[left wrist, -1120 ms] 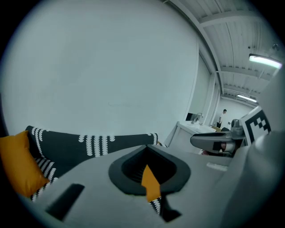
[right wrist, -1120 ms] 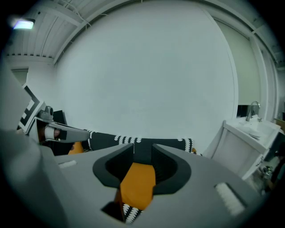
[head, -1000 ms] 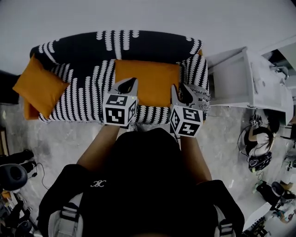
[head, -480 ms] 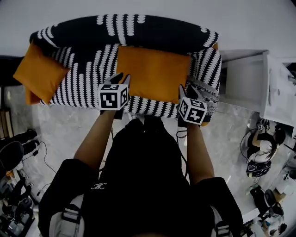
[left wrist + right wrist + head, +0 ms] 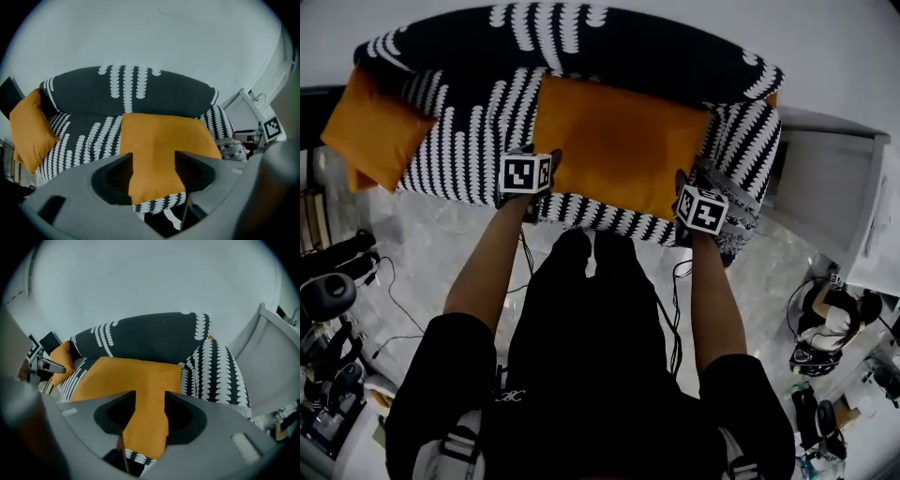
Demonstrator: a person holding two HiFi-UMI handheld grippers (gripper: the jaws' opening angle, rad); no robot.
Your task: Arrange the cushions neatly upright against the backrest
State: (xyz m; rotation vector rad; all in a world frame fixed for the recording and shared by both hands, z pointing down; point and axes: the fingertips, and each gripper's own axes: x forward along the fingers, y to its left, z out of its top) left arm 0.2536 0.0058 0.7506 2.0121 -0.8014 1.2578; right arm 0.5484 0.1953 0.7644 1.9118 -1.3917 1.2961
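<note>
A large orange cushion (image 5: 619, 145) lies flat on the seat of a black-and-white patterned sofa (image 5: 459, 141). A second orange cushion (image 5: 370, 127) leans at the sofa's left end. My left gripper (image 5: 539, 161) hovers at the flat cushion's front left corner and my right gripper (image 5: 682, 184) at its front right corner. In the left gripper view the jaws (image 5: 153, 164) stand open, the cushion (image 5: 159, 140) showing through the gap, untouched. The right gripper (image 5: 150, 408) is likewise open over the cushion (image 5: 136, 376). Both pairs of jaws have just been opening, with nothing gripped. The backrest (image 5: 140, 93) rises behind.
A white cabinet (image 5: 834, 187) stands right of the sofa. A grey patterned cloth (image 5: 733, 202) drapes over the sofa's right arm (image 5: 215, 371). A seated person (image 5: 825, 319) is at the lower right. Cables (image 5: 384, 309) and gear lie on the marble floor at left.
Both grippers have dropped towards the sofa's front edge, tilted further down, and spread to the flat cushion's front corners. Their jaws now stand apart. The cushions have not moved.
</note>
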